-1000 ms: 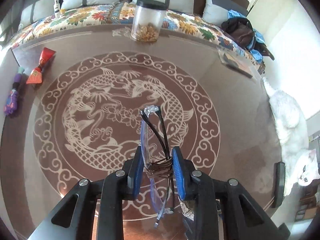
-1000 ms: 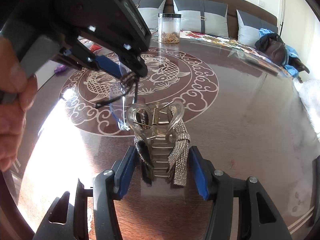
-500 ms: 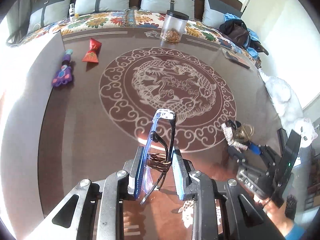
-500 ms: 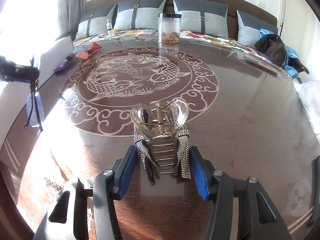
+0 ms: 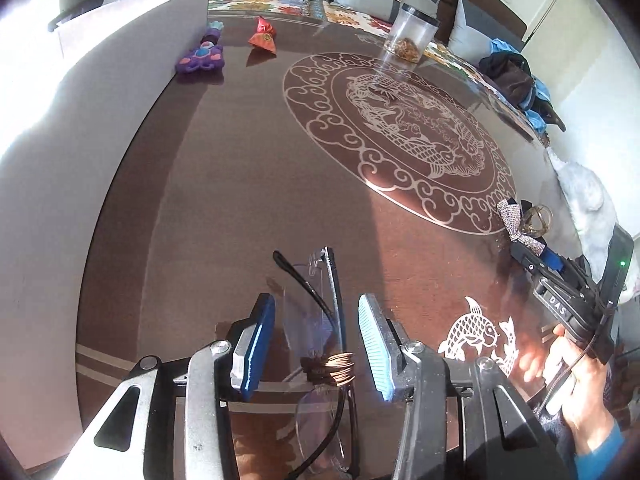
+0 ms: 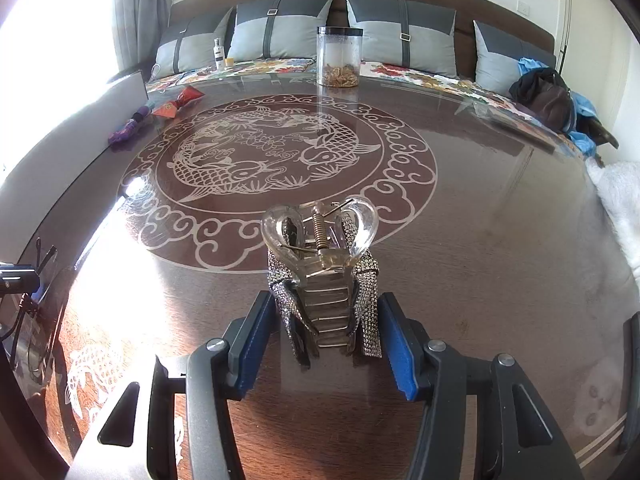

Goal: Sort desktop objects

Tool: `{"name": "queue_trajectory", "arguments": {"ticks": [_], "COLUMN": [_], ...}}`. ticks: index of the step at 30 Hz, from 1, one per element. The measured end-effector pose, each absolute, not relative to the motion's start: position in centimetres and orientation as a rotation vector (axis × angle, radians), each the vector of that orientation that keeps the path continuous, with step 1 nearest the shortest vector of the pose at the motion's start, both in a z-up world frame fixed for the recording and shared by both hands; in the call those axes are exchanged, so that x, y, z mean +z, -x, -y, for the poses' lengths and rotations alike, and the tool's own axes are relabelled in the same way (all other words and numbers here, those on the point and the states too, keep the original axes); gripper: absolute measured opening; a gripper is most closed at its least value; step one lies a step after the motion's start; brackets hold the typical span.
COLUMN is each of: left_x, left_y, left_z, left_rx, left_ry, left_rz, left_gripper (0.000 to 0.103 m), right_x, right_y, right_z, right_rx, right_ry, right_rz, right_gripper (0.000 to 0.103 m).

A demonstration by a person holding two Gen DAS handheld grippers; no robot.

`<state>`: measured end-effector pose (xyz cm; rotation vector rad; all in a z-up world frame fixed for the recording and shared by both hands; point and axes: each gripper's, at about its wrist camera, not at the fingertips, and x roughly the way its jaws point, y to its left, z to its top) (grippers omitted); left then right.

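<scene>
1. Left gripper (image 5: 316, 344): its jaws now stand spread, with daylight between each blue pad and the glasses (image 5: 326, 320). Half a second ago they were pinching the folded frame with its brown hair ties (image 5: 332, 370) wound round it.
2. The glasses now lie low in the left wrist view, at the near edge of the desk (image 5: 240, 200), seemingly resting on the surface; contact is partly masked by the jaws, so this is probable, not certain.
3. Right gripper (image 6: 320, 320): jaws pinching the clear hair claw (image 6: 320, 240) with its rhinestone bow, held above the desk at lower centre of the right wrist view, unchanged from half a second ago.
4. Judgement: the glasses appear delivered, freeing the left gripper. The hair claw awaits placement.
5. Untouched at the upper left of the left wrist view: purple toy (image 5: 200, 56) and red pouch (image 5: 262, 36); the jar (image 5: 412, 34) stands farther right.
</scene>
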<state>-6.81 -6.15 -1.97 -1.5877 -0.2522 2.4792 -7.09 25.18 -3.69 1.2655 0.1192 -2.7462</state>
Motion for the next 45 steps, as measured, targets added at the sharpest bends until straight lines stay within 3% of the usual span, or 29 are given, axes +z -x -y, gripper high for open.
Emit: {"name": "queue_trajectory", "arguments": {"ticks": [2, 5, 6, 10, 15, 20, 22, 24, 25, 29, 36, 40, 45], "left_x": [-1.4, -0.8, -0.8, -2.0, -3.1, -3.7, -3.9, -4.2, -4.3, -4.4, -4.5, -4.5, -4.6], "left_y": [6.5, 5.2, 4.7, 4.6, 4.6, 4.3, 4.2, 4.1, 4.1, 3.9, 3.7, 3.5, 3.0], "left_z": [5.8, 4.9, 4.6, 3.8, 4.8, 5.0, 4.6, 4.8, 4.6, 4.6, 4.5, 4.5, 4.5], "left_rx": [2.492, 2.530, 2.539, 2.564, 2.620, 2.651, 2.667, 2.674, 2.681, 2.705, 2.736, 2.758, 2.781], "left_ry": [1.565, 1.523, 1.505, 1.548, 1.578, 1.564, 1.544, 1.538, 1.529, 1.501, 1.463, 1.440, 1.394], "left_rz": [0.217, 0.125, 0.099, 0.028, 0.082, -0.015, -0.066, -0.038, -0.058, -0.039, -0.026, -0.018, -0.020], "left_gripper": [0.050, 0.078, 0.080, 0.081, 0.081, 0.081, 0.086, 0.101, 0.103, 0.103, 0.103, 0.103, 0.103], "right_x": [-3.7, -3.7, -3.7, -3.7, -3.7, -3.7, -3.7, -3.6, -3.7, -3.6, -3.7, -4.0, -4.1], "right_y": [7.1, 7.1, 7.1, 7.1, 7.1, 7.1, 7.1, 7.1, 7.1, 7.1, 6.1, 7.1, 7.2], "right_z": [-25.2, -25.2, -25.2, -25.2, -25.2, -25.2, -25.2, -25.2, -25.1, -24.1, -20.4, -21.7, -21.3], "right_rx": [-2.746, -2.746, -2.746, -2.746, -2.746, -2.744, -2.744, -2.746, -2.748, -2.681, -2.619, -2.616, -2.592], "right_ry": [-1.265, -1.265, -1.265, -1.265, -1.265, -1.265, -1.265, -1.265, -1.264, -1.237, -1.170, -1.247, -1.252], "right_rz": [-0.119, -0.120, -0.120, -0.120, -0.120, -0.117, -0.118, -0.121, -0.128, -0.138, -0.321, -0.192, -0.218], "right_gripper": [0.054, 0.054, 0.054, 0.054, 0.054, 0.054, 0.054, 0.054, 0.054, 0.055, 0.055, 0.081, 0.088]}}
